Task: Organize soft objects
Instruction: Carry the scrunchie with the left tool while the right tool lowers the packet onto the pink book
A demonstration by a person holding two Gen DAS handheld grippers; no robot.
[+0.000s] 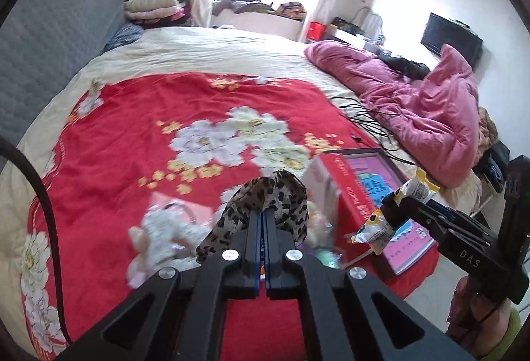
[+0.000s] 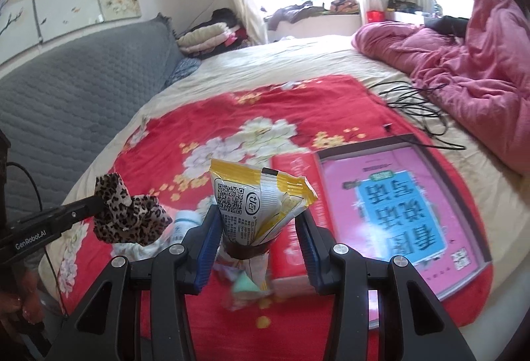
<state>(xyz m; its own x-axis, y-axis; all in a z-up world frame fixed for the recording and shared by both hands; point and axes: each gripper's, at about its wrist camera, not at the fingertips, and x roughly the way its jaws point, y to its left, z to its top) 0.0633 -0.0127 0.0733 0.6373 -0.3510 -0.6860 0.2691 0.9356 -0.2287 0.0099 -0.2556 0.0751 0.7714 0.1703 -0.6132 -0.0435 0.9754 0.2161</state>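
The left hand-held gripper (image 1: 263,211) is clamped on a leopard-print cloth (image 1: 275,198) and the right hand-held gripper (image 2: 256,228) pinches a yellow snack packet (image 2: 258,202), upright, just above the open box (image 2: 414,195) lying ahead-right.

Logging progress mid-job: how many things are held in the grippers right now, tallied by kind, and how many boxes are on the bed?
Leopard-print cloth, in left gripper: 1
Yellow-and-white snack packet, between the fingers of right gripper: 1
Red box with pink lid on bed: 1
Total: 3
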